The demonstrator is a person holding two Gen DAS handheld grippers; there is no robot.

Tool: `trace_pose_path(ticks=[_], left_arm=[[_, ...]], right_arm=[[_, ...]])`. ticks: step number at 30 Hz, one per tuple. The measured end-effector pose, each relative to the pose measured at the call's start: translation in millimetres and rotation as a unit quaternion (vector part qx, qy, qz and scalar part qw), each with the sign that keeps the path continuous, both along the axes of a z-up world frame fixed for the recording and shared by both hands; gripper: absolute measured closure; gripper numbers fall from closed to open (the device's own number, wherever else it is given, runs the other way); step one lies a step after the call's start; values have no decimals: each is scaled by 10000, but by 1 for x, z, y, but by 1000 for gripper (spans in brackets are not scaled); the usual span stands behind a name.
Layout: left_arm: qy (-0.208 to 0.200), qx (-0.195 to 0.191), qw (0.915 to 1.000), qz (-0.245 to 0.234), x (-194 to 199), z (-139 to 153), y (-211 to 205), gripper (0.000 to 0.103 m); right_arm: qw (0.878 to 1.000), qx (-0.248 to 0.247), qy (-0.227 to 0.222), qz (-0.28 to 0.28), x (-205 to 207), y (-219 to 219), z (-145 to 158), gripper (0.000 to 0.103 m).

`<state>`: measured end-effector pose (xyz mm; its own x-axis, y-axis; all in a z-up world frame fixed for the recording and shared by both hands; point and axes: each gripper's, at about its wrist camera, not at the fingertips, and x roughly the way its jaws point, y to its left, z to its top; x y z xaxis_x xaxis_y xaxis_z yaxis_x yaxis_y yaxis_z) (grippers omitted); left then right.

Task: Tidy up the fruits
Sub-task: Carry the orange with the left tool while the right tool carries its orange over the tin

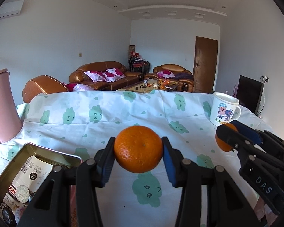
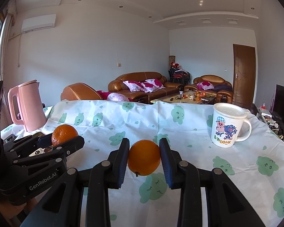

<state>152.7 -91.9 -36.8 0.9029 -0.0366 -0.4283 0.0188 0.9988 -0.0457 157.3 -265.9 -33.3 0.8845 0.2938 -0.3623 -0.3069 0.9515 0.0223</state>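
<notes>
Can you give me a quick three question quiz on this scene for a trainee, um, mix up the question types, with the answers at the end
1. True or false: the left gripper and the right gripper each have their jaws shut on an orange.
2. Multiple choice: the metal tin sits on which side of the left gripper's view? A) lower left B) lower right C) far centre
3. Fill in: the lidded white cartoon mug stands on the ____ side of the table, opposite the pink kettle.

Key
1. True: the left holds the left orange, the right holds the right orange, both clear of the cloud-print tablecloth.
2. A
3. right
</notes>
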Motion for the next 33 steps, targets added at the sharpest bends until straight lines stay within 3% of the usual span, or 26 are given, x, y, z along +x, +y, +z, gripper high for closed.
trace_pose_path(ticks=[33], left_arm=[[-625, 251, 9974, 275, -30, 8, 0, 55]], right_arm=[[9988, -93, -436, 200, -25, 4, 4, 68]])
